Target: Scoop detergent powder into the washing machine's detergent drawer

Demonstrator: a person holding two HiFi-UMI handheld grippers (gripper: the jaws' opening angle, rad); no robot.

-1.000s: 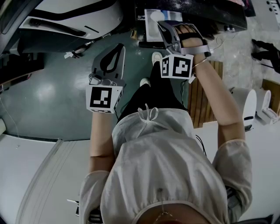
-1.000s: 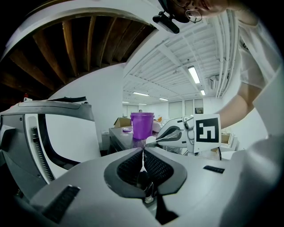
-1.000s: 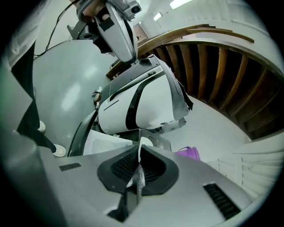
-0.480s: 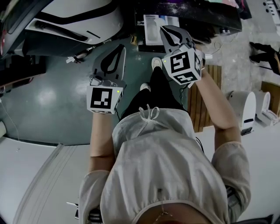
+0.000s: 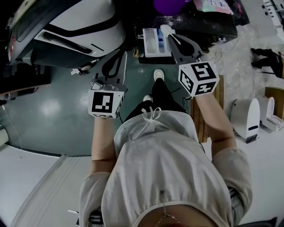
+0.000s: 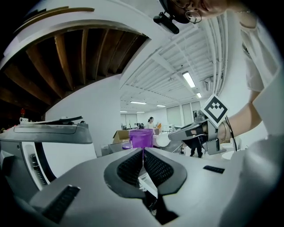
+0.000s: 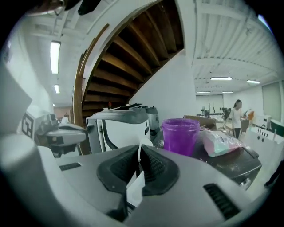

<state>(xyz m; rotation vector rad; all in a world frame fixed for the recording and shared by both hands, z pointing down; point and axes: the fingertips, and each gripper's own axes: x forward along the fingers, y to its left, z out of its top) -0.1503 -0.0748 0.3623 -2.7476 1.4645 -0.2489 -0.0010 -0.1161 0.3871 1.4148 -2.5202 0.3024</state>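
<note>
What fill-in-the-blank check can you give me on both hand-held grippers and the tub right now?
The right hand-held gripper is shut on a white ____. The left hand-held gripper has its jaws ____, with nothing between them. The tub beyond the open drawer is ____ in colour.
Missing words: scoop; shut; purple.

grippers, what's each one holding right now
Left gripper: closed, empty.
Right gripper: closed on the scoop.
</note>
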